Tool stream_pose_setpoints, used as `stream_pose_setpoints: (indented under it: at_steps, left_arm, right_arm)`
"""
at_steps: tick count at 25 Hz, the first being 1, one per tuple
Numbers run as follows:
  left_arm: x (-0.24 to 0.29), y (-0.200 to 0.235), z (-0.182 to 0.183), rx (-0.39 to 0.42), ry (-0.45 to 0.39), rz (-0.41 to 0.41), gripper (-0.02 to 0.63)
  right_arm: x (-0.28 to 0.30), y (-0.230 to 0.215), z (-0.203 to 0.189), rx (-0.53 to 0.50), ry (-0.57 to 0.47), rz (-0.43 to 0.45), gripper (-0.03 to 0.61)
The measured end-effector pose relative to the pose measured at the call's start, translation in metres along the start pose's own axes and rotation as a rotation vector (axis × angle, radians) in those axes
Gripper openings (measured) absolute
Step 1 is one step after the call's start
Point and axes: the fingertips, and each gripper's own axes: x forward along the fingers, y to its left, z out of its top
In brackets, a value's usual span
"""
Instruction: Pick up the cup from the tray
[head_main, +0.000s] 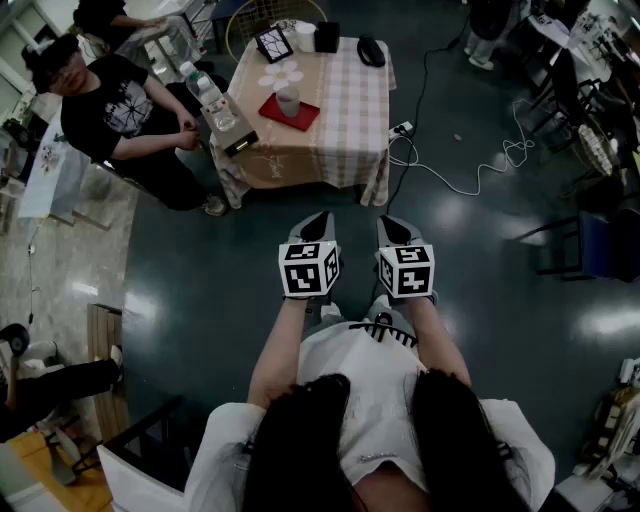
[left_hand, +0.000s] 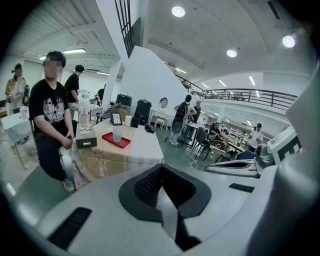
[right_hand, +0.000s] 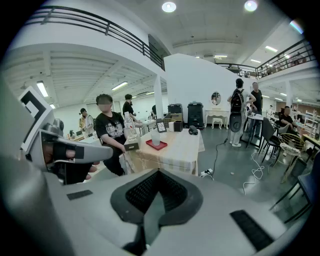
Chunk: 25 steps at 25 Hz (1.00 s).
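1. The left tongs (left_hand: 161, 174) are seen closed, tip against tip, with nothing caught between them.
2. The right tongs (right_hand: 158, 176) are likewise shut and empty.
3. Both are held side by side above the dark floor (head_main: 480, 270), tilted downward and well short of the worktop (head_main: 345, 125).
4. The cup (head_main: 288, 100) is stood upright on the red tray (head_main: 306, 119), well ahead of both tongs and slightly to their left.
5. A seated person (head_main: 125, 115) is found beside the worktop, further left of the tongs.
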Motion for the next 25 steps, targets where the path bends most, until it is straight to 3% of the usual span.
stream_pose_setpoints:
  at_steps: [12,23,25]
  left_arm:
    - [0.003,0.004,0.004,0.014,0.005,0.0,0.006]
    - [-0.008,0.027,0.005,0.005,0.008,0.023,0.006]
    - [-0.011,0.03,0.002,0.0,0.011,0.035,0.006]
  right_arm:
    - [0.007,0.001,0.004,-0.013,0.019,-0.005,0.006]
    - [0.012,0.024,0.016,0.044,-0.036,0.058,0.011]
    - [0.009,0.029,0.017,0.045,-0.052,0.076,0.074]
